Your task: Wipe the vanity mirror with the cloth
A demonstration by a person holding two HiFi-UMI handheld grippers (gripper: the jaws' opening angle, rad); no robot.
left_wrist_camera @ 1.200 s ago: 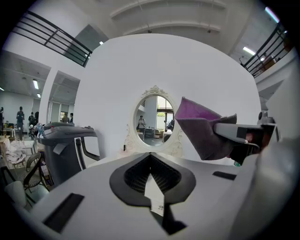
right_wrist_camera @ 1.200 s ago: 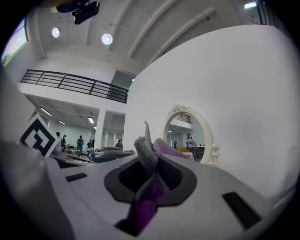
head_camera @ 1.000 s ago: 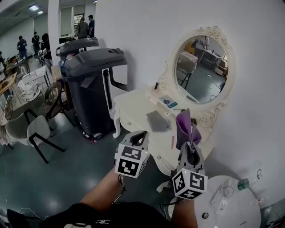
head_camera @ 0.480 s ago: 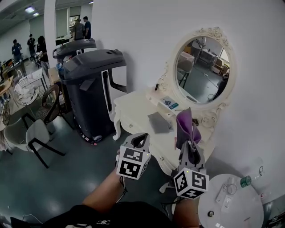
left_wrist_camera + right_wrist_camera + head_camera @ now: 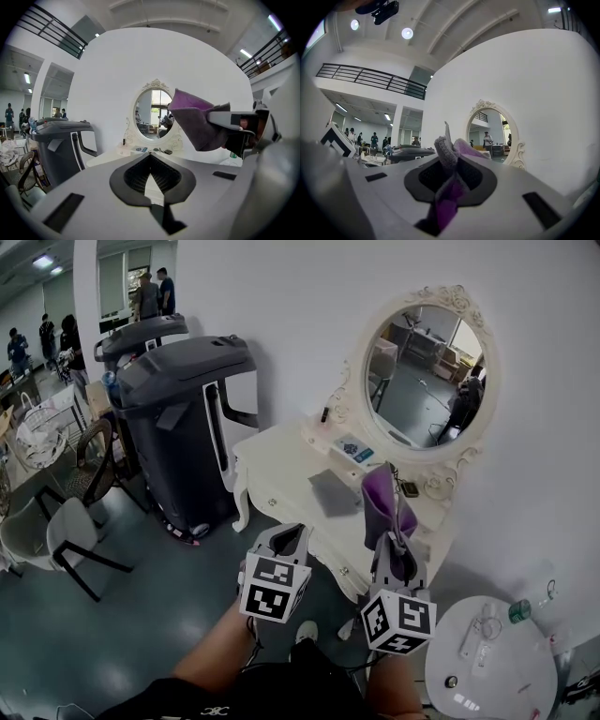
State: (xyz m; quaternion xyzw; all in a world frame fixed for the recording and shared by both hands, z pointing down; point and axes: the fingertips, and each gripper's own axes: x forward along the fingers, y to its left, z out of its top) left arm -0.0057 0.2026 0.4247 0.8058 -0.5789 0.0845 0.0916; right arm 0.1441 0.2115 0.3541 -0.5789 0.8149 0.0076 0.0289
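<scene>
Since a second ago the vanity mirror point(image 5: 427, 371) has risen a little in the head view, and more of the round side table point(image 5: 487, 671) shows at the near right, so the person seems to have stepped closer. The left gripper point(image 5: 289, 538) and the right gripper point(image 5: 394, 554) hang over the near edge of the vanity table point(image 5: 281, 465), well apart from the glass. The purple cloth point(image 5: 382, 507) stands up from the right one.

From the left gripper view, its jaws are pressed together with nothing between them. The mirror is far ahead and the cloth is at the right.

From the right gripper view, the jaws are clenched on the cloth (a bunched fold sticks out past them), with the mirror at the far right.

I judge that this step is the approach and that wiping is not yet begun. The next move calls for carrying the right gripper up and forward until the cloth meets the glass, while clearing the small items point(image 5: 354, 452) under the mirror.
</scene>
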